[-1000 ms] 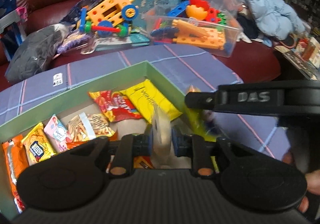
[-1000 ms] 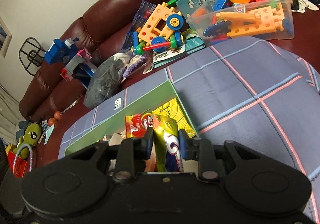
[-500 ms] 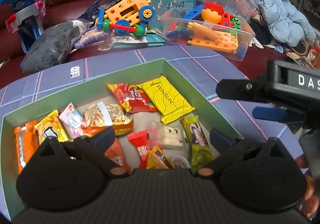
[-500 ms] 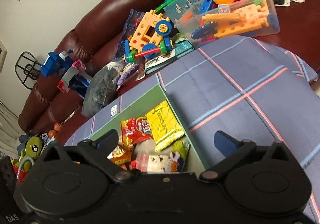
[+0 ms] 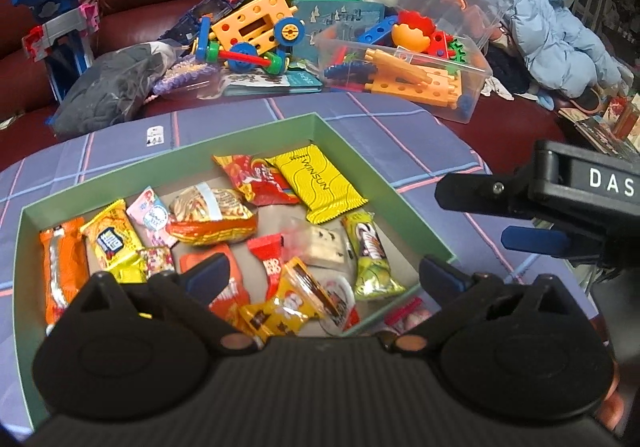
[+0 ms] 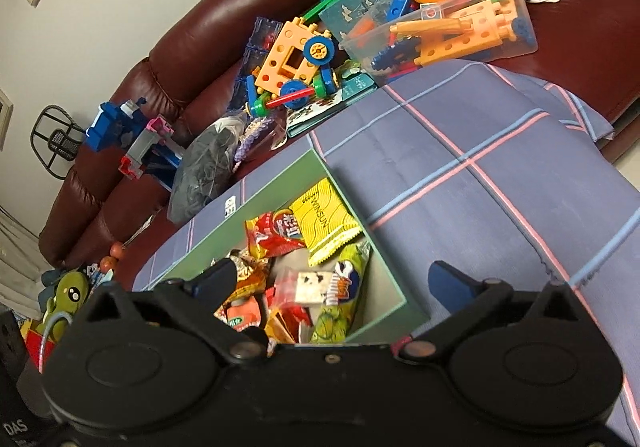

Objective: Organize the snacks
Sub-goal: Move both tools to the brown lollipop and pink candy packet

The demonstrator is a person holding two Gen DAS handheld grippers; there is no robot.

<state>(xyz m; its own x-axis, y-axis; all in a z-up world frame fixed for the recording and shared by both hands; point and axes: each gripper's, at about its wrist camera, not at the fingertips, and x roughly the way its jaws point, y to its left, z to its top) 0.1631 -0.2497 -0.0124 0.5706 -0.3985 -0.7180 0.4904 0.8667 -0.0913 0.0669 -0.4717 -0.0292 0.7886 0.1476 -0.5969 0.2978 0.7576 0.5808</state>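
While both grippers' jaws stand wide and empty, green box [image 5: 382, 171] holds most snacks; one red packet [image 5: 408, 316] remains outside, near right corner.

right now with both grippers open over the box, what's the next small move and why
Probably swing the left gripper to the red-and-white packet on the cloth just outside the green box. Both grippers are empty, and it seems the only snack not yet inside.
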